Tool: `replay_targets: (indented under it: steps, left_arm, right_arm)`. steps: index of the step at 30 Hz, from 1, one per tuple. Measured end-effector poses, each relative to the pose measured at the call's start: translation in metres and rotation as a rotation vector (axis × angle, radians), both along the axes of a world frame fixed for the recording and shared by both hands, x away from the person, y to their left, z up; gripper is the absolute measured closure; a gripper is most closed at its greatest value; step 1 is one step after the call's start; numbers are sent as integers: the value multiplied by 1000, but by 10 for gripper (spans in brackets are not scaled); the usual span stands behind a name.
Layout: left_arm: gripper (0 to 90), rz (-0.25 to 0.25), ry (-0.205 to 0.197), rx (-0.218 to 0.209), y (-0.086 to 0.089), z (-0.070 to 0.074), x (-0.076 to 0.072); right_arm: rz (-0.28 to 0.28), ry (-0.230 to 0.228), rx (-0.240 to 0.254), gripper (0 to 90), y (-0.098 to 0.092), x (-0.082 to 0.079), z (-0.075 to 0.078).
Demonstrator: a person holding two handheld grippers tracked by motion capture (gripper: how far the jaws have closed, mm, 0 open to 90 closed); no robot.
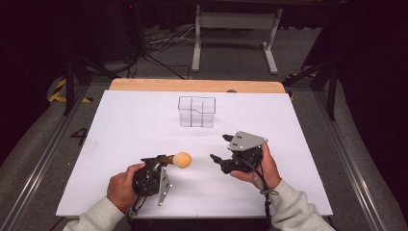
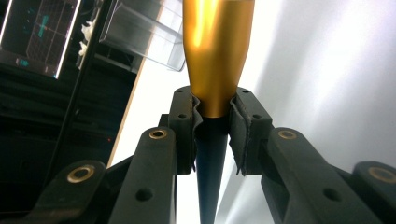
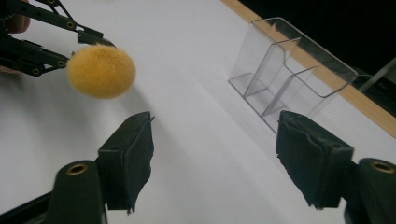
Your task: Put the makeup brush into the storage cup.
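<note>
Left gripper point(image 1: 162, 159) pinches a gold-handled, fluffy orange-tipped makeup brush point(image 1: 182, 159); right gripper point(image 1: 220, 148) spread wide near a clear plastic divided organizer point(image 1: 197, 111)

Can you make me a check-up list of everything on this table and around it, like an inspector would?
Surface: white table top with a wooden strip along the far edge.
Job's things: a makeup brush with a fluffy orange head and gold neck; a clear plastic organizer with compartments, standing empty farther back.
Clutter: nothing seen.
Grippers: left hand-held gripper shut on the makeup brush's neck, head pointing toward the other hand; right hand-held gripper open, jaws wide apart, holding nothing.
Cables: one trails from each gripper toward the person; more lie on the floor behind the table.
Surroundings: dark room, a white metal frame on the floor, black stands at both sides.
</note>
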State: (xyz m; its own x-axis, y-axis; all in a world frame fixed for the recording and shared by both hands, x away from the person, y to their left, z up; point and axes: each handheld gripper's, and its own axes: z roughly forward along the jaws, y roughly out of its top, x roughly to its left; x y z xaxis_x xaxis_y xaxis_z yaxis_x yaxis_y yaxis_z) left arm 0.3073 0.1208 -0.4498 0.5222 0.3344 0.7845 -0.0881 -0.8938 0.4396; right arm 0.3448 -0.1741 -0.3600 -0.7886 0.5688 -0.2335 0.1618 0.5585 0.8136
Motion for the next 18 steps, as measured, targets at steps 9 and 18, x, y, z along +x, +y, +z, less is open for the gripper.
replay_targets:
  steps: [9,18]
  left_arm:
    - [724,13,56,-132,12,7,7]
    - [724,26,95,-205,20,9,9]
  right_arm:
    - [-31,-72,30,199,-26,-9,-13]
    - [-43,-130,20,159,-40,-16,-29]
